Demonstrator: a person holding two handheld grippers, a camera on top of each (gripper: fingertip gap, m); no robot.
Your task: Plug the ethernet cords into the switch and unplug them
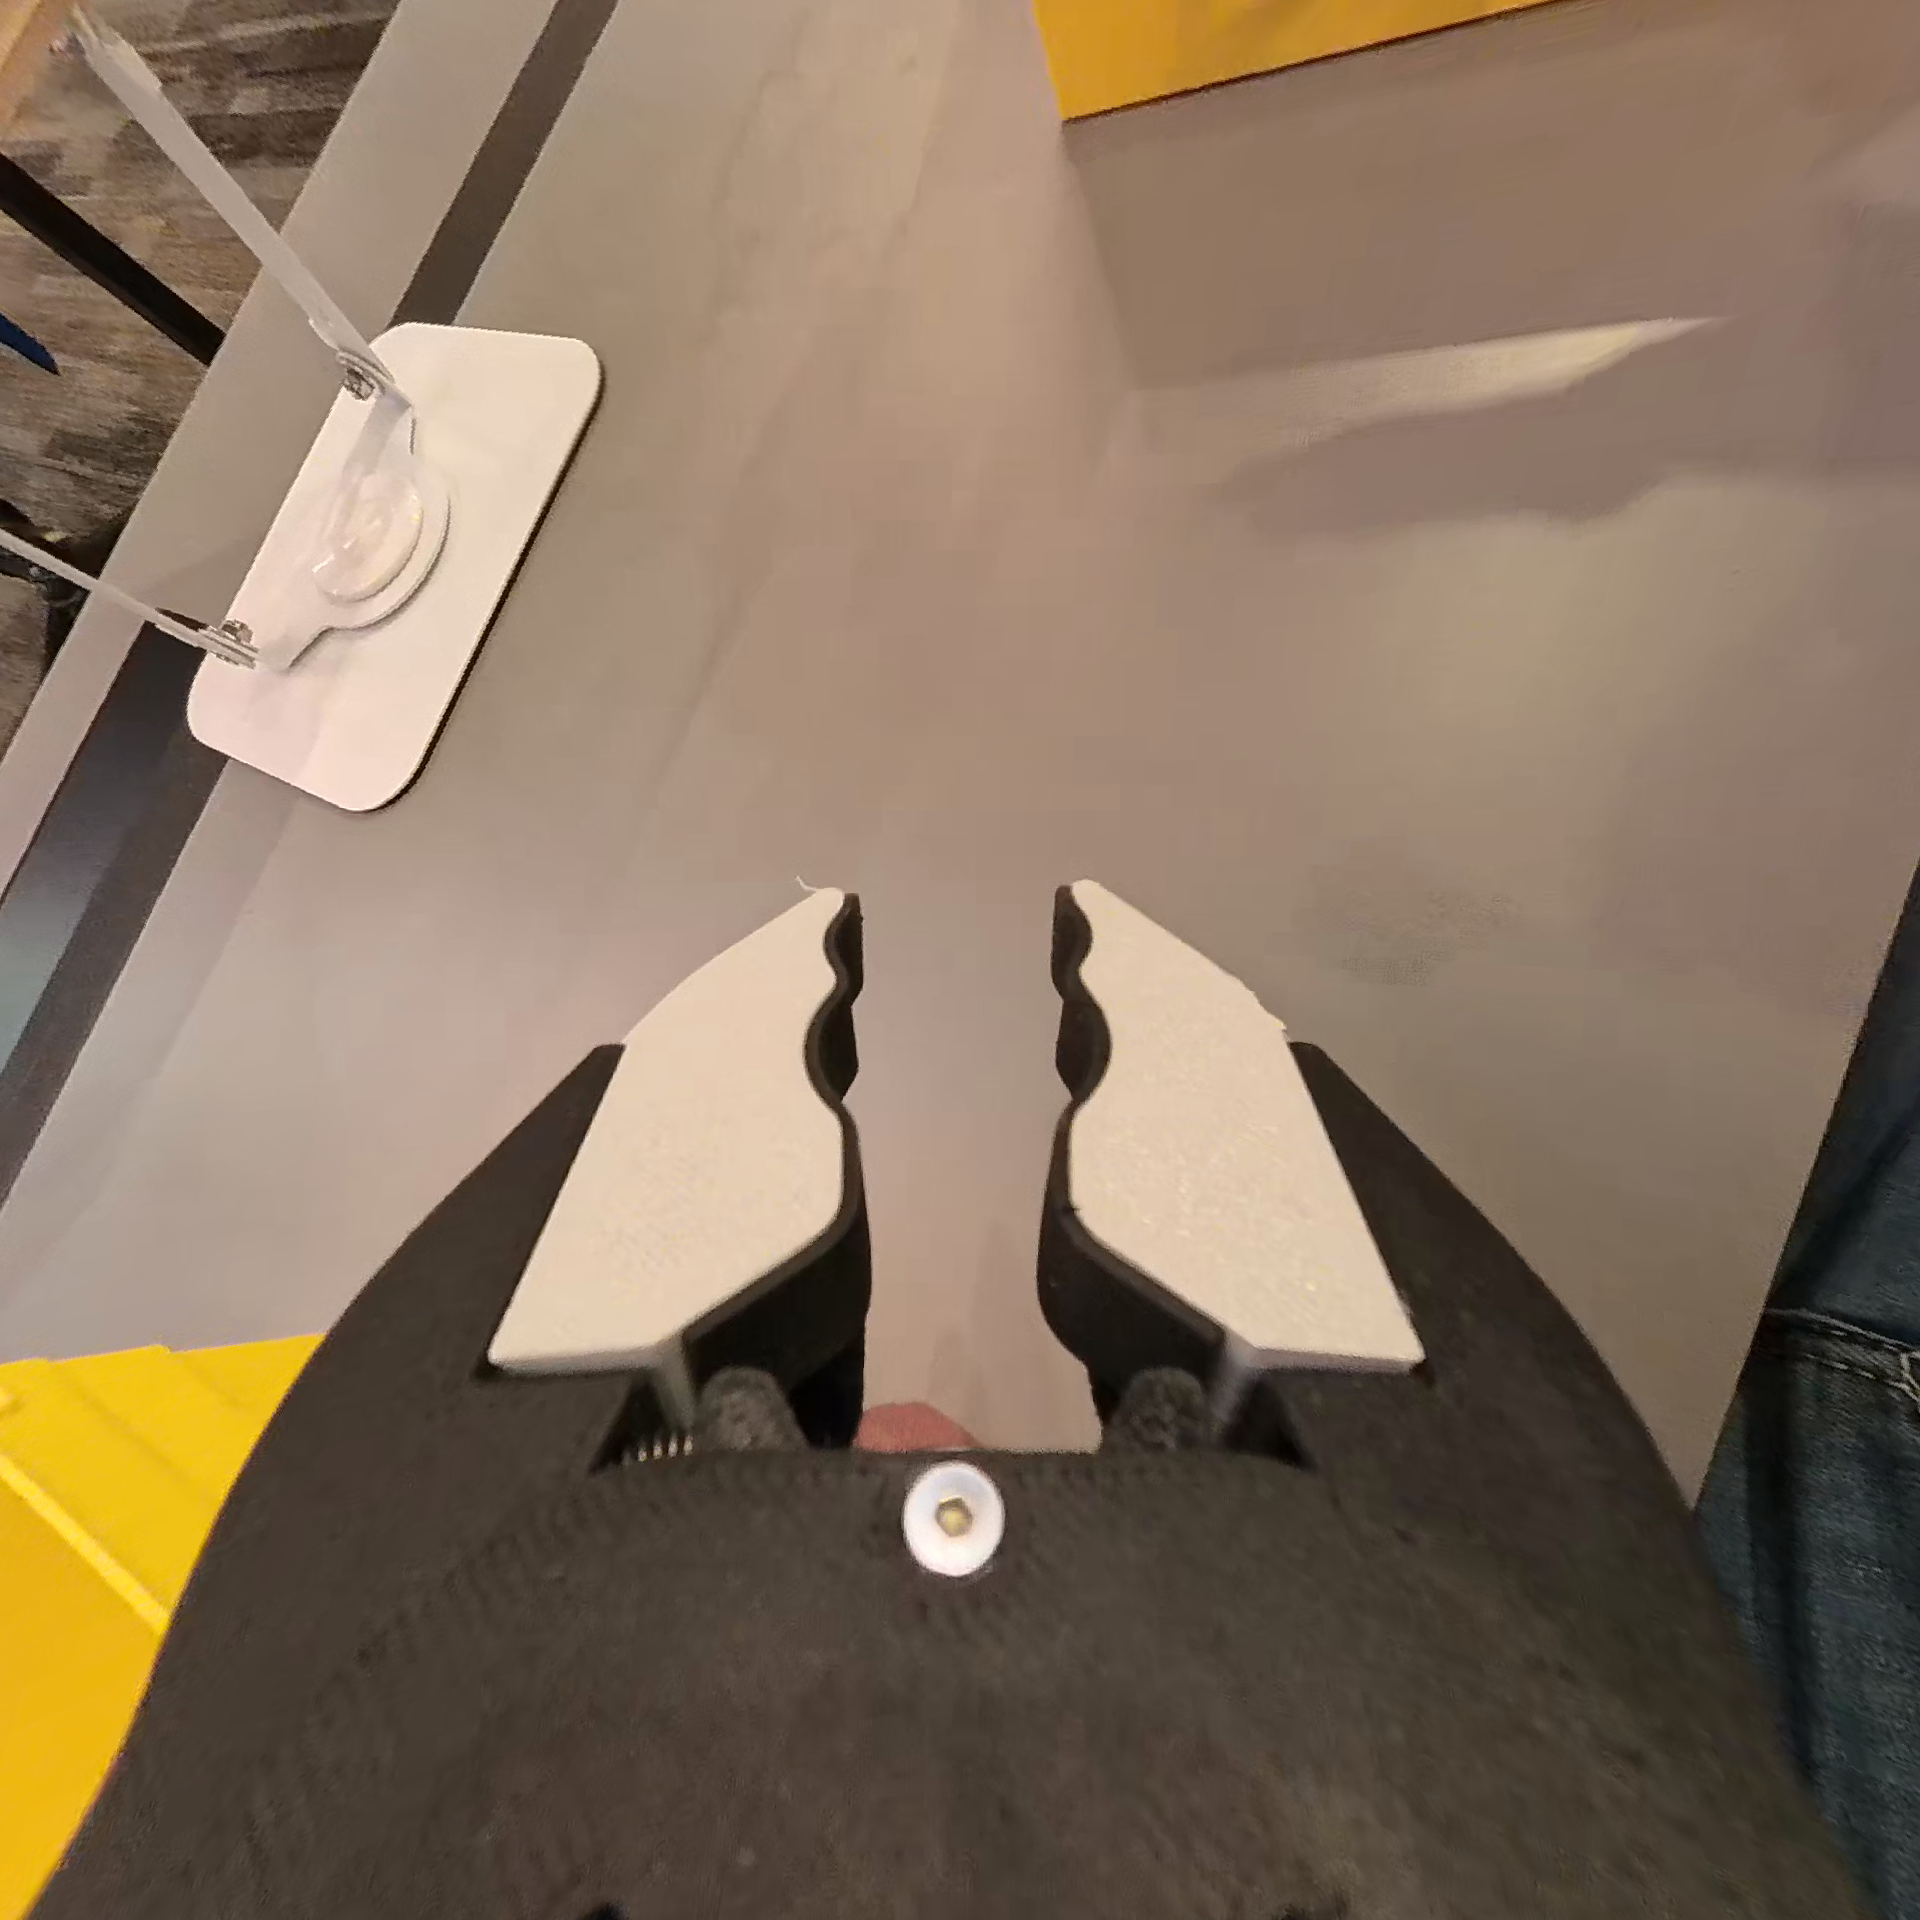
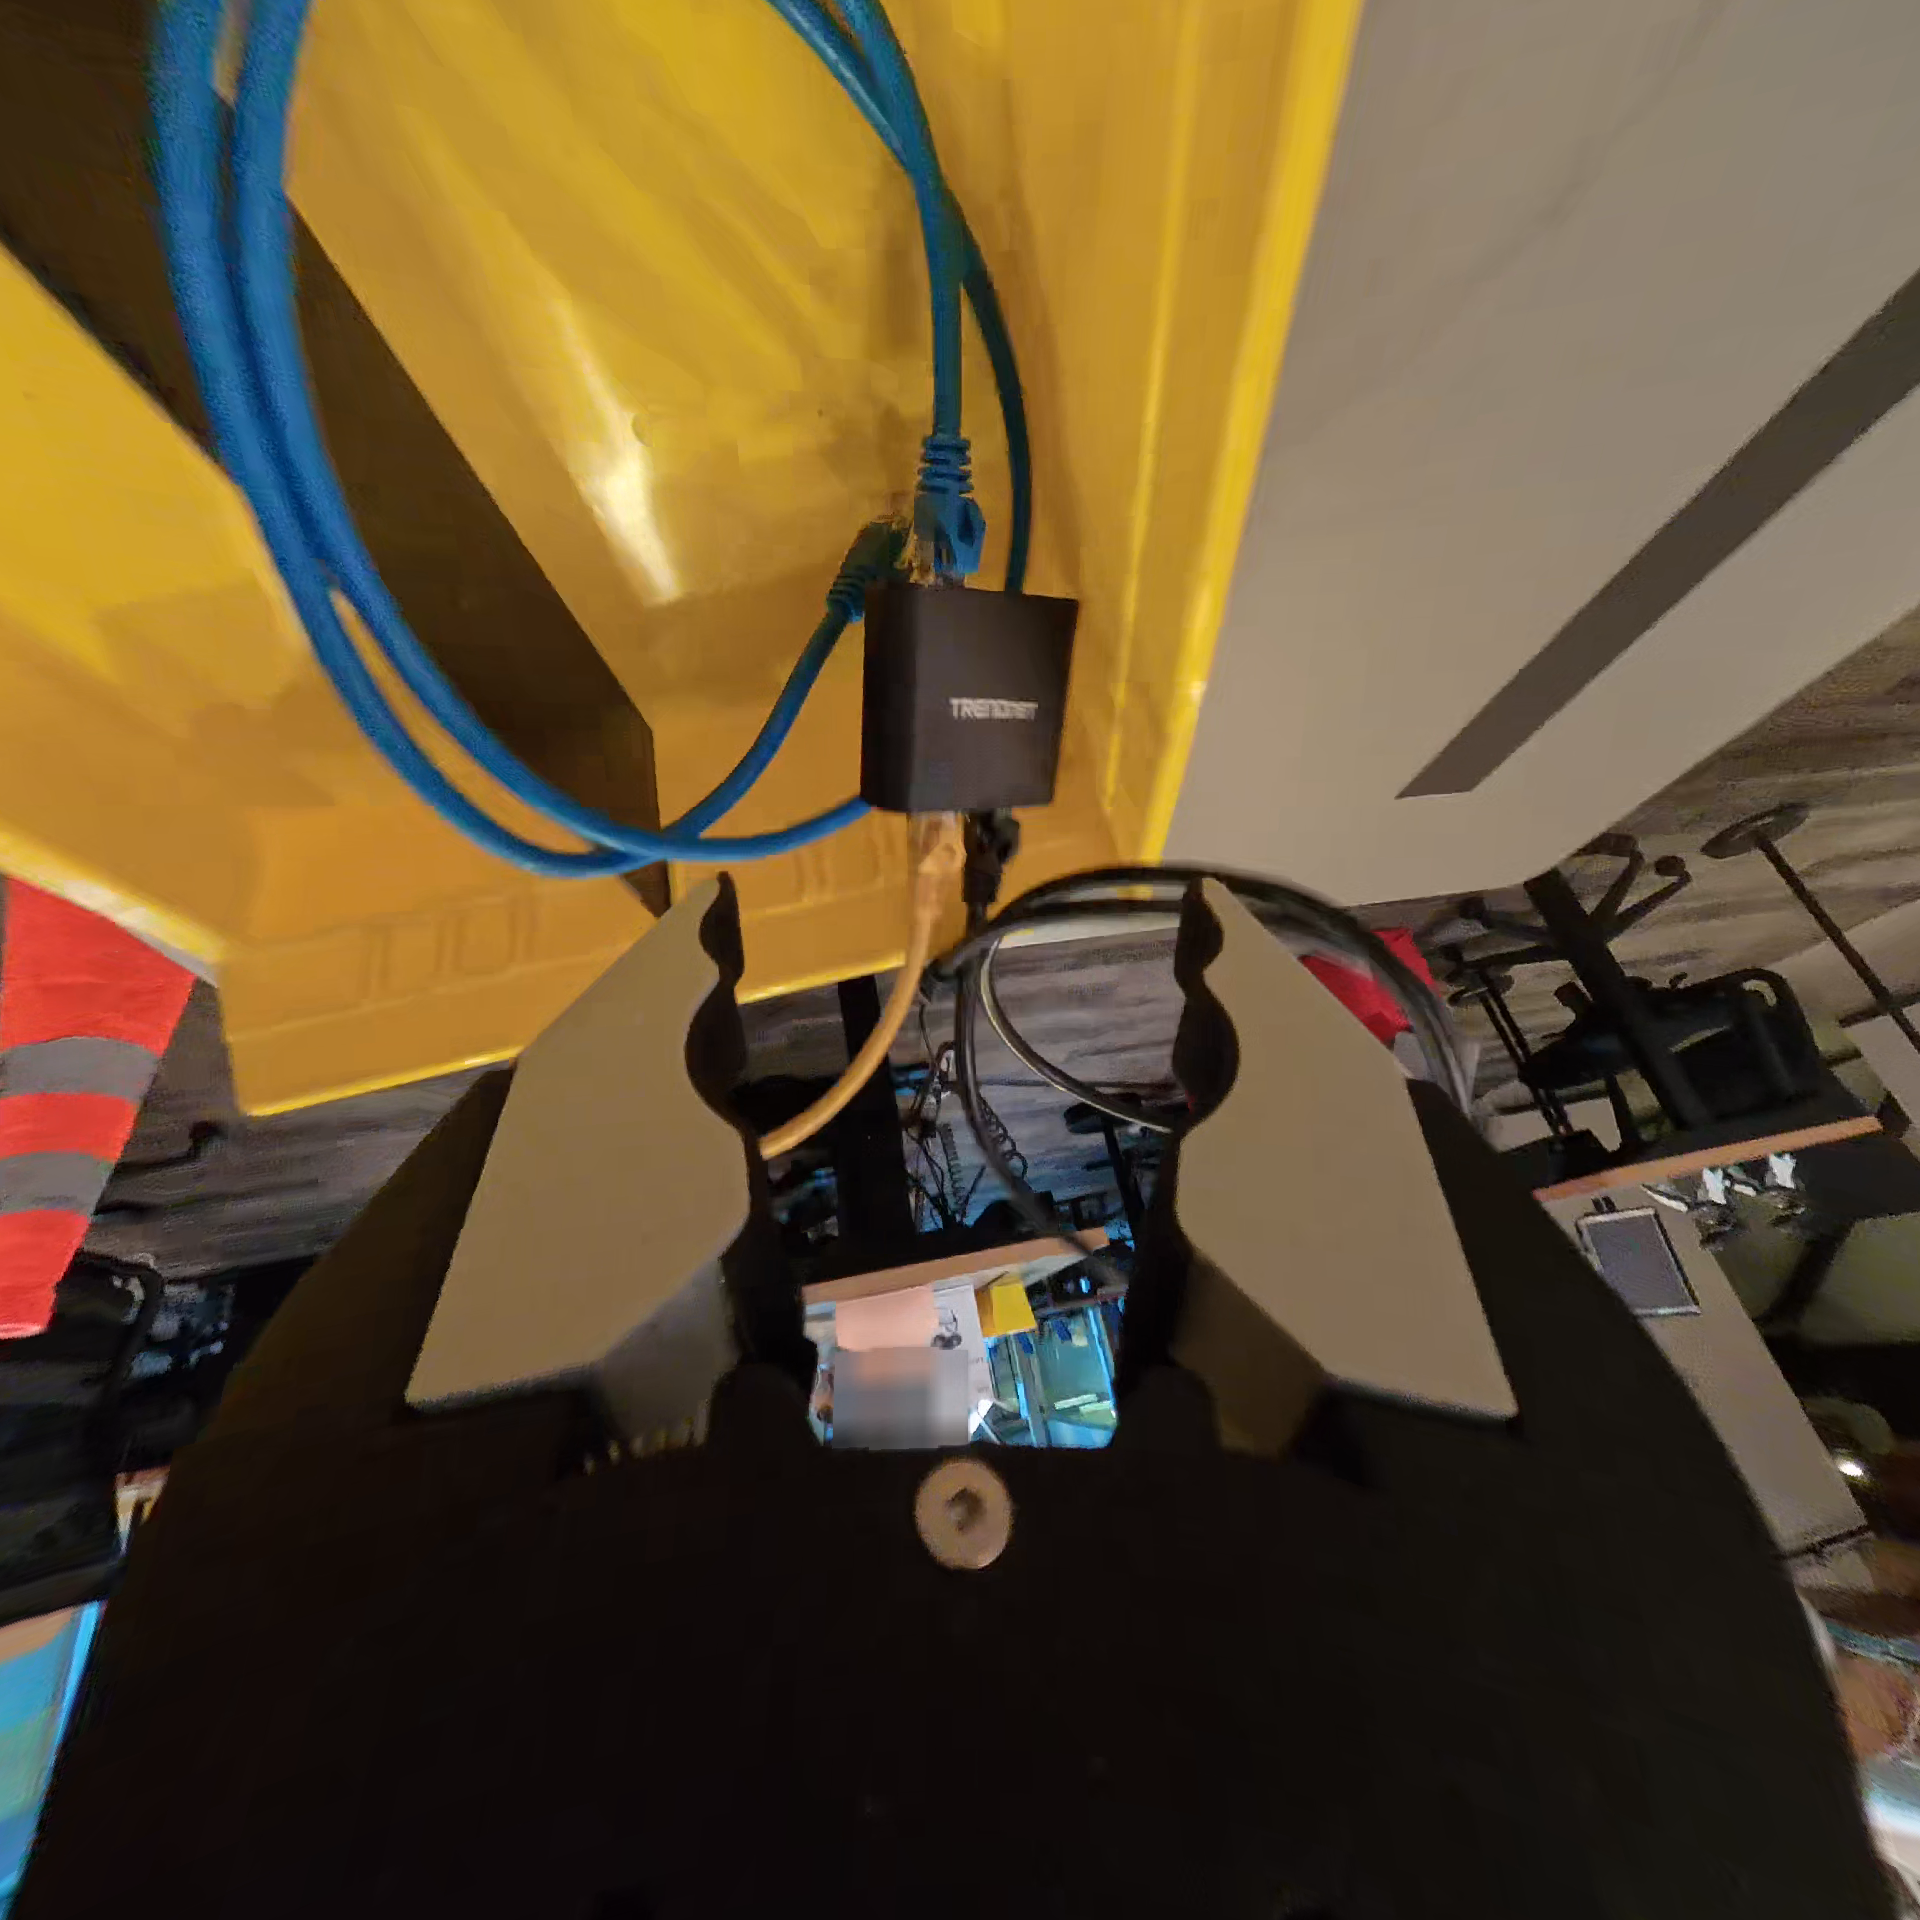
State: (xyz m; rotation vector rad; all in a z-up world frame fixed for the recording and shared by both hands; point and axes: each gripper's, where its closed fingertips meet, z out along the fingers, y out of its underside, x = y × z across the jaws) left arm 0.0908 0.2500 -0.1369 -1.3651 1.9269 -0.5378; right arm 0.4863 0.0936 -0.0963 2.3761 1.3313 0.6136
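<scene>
In the right wrist view a small black switch (image 2: 966, 701) lies on a yellow bin lid (image 2: 582, 343). Blue ethernet cords (image 2: 260, 416) loop over the lid; a blue plug (image 2: 948, 520) sits at the switch's far side. A yellow cord (image 2: 894, 997) and a black cord (image 2: 982, 862) are plugged into its near side. My right gripper (image 2: 956, 914) is open and empty, just short of the switch's near side, with the black cord arching between its fingertips. My left gripper (image 1: 958, 914) is open and empty over the bare grey table (image 1: 1143, 675); no switch or cord shows in its view.
A white stand base (image 1: 416, 561) with clear arms sits at the table's left edge. Yellow bin parts show at the top (image 1: 1299, 42) and lower left (image 1: 94, 1507). A person's jeans (image 1: 1849, 1403) are at the right. An orange-and-grey cone (image 2: 73, 1091) and floor clutter lie beyond the table.
</scene>
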